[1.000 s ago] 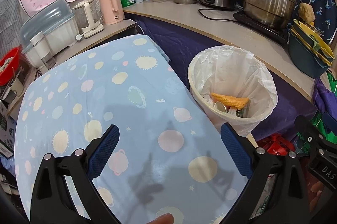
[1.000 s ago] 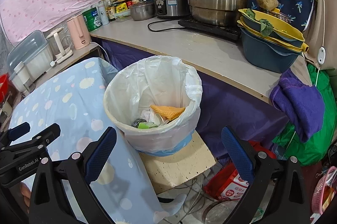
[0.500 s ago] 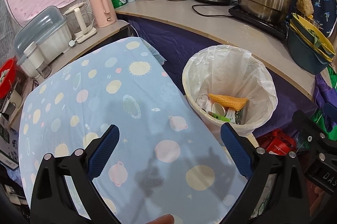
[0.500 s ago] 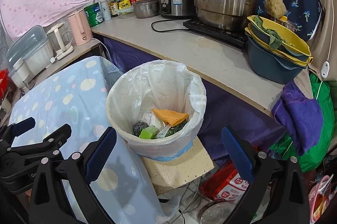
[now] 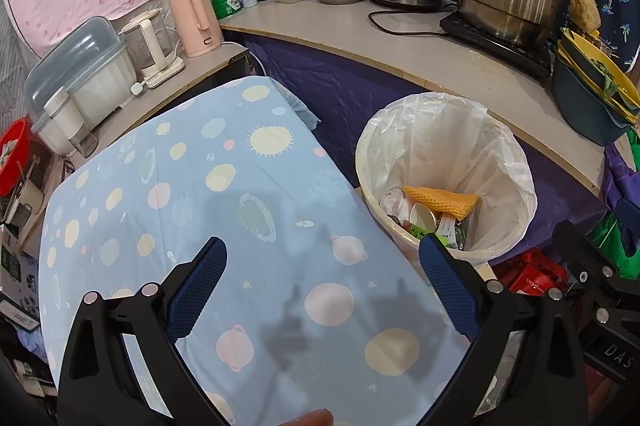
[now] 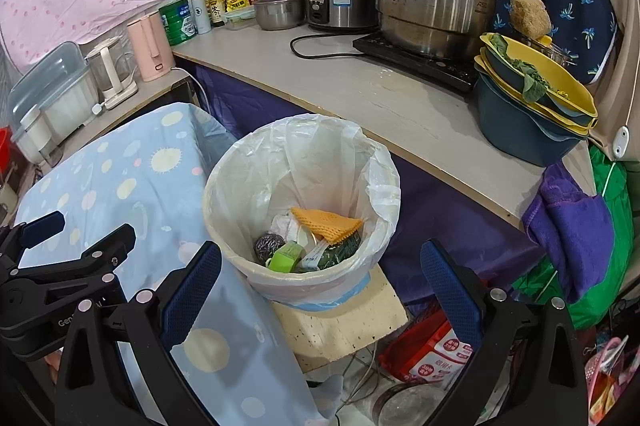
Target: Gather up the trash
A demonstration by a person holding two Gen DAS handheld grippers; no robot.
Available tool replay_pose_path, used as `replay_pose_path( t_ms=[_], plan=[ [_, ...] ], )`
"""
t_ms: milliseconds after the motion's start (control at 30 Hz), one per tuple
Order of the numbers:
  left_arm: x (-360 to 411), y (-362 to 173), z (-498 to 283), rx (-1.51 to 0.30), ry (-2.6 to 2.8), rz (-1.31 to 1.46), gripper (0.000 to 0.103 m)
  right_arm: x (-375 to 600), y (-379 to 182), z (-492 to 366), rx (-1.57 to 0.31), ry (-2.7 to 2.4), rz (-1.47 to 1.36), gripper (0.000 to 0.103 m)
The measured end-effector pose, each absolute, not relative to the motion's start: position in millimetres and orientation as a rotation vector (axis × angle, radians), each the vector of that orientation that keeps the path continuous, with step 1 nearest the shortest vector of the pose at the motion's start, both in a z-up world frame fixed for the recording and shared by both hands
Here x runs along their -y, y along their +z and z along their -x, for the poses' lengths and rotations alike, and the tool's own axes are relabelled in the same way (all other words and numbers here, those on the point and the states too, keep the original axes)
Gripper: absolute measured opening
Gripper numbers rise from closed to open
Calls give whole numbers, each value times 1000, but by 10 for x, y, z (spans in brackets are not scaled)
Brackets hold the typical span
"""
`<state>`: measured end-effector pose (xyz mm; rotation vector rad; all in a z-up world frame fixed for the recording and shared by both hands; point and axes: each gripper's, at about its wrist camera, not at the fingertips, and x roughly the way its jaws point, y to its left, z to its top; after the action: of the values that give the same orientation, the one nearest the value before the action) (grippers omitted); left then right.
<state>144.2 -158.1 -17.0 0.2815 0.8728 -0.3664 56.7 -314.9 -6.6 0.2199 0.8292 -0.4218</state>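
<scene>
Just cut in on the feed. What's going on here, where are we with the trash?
A person holds two grippers above the table with the blue planet-print cloth. Both the left gripper and the right gripper are open and hold nothing. No loose trash shows on the cloth. The bin with the white liner stands beside the table on a pale board and already holds an orange mesh piece, a steel scourer, a green item and wrappers.

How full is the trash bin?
Partly full: trash bin holds an orange cloth, steel scourer and wrappers low inside; the liner's upper walls show bare.
</scene>
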Motion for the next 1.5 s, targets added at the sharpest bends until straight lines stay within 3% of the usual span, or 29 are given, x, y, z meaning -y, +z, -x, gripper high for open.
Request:
replay_pose_path(
  t_ms=[1500],
  plan=[
    [1585, -145, -1413, -876, -359, -297, 92, 3084, -37, -579, -827, -419, -197, 96]
  ],
)
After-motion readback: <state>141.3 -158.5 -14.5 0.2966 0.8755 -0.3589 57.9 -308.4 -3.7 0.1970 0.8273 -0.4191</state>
